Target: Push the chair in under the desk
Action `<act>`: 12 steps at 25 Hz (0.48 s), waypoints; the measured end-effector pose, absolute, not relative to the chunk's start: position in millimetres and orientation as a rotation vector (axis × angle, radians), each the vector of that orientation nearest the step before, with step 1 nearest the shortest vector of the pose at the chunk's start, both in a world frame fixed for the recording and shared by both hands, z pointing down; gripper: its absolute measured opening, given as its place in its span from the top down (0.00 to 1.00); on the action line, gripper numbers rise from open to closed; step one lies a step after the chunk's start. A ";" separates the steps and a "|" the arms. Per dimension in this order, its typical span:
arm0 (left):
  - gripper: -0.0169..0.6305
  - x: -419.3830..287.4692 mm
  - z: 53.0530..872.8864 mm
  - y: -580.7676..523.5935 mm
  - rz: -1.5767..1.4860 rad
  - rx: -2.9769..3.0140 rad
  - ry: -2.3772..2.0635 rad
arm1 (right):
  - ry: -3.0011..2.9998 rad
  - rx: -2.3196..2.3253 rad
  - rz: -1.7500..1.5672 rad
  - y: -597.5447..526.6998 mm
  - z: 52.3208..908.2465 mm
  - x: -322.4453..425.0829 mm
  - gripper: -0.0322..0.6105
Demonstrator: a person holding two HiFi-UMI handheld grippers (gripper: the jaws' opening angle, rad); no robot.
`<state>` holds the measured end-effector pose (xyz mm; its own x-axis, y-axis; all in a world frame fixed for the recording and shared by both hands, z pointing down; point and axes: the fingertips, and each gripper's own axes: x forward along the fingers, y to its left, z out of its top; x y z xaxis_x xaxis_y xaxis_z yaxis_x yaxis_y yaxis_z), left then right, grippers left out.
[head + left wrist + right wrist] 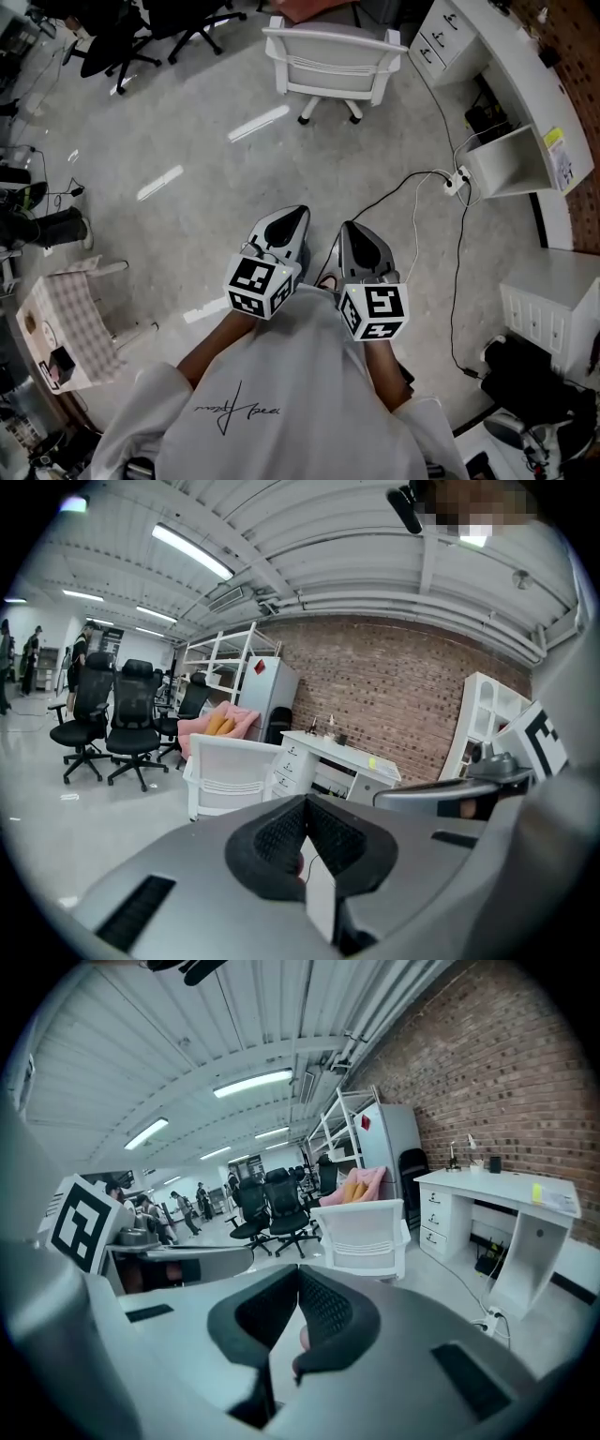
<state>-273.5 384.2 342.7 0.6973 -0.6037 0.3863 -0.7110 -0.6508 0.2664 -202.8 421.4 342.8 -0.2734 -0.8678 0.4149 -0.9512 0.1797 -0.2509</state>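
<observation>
The white chair [333, 66] stands on the grey floor well ahead of me, its back toward me, left of the white desk [506, 66] along the brick wall. It is apart from the desk, not under it. My left gripper [296, 216] and right gripper [350, 230] are held side by side in front of my chest, both shut and empty, pointing at the chair from a distance. The left gripper view shows the chair [234, 775] and desk [342, 757] beyond the shut left gripper [305, 803]. Past the shut right gripper [298, 1274] are the chair [366, 1232] and desk [506, 1190].
A power strip with cables [457, 181] lies on the floor near the desk's open end. Black office chairs [122, 37] stand at the far left. A white drawer cabinet [553, 300] is at my right, a small cloth-covered table [61, 319] at my left. A pink sofa [220, 726] sits behind the chair.
</observation>
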 end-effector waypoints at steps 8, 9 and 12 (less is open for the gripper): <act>0.97 -289.0 333.4 308.1 0.335 2.523 -1.002 | -2.273 1.761 0.657 348.4 332.8 -223.9 0.91; 0.97 -289.6 332.5 300.8 0.331 2.525 -0.996 | -2.273 1.760 0.656 340.9 331.6 -225.4 0.91; 0.97 -292.8 330.3 279.4 0.323 2.532 -0.984 | -2.272 1.751 0.645 319.0 329.5 -231.3 0.91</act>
<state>-292.8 279.4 330.3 0.7250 -0.5922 0.3518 -0.6854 -0.6704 0.2841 -231.3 319.0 329.5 -0.2779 -0.8671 0.4134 -0.9550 0.2028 -0.2166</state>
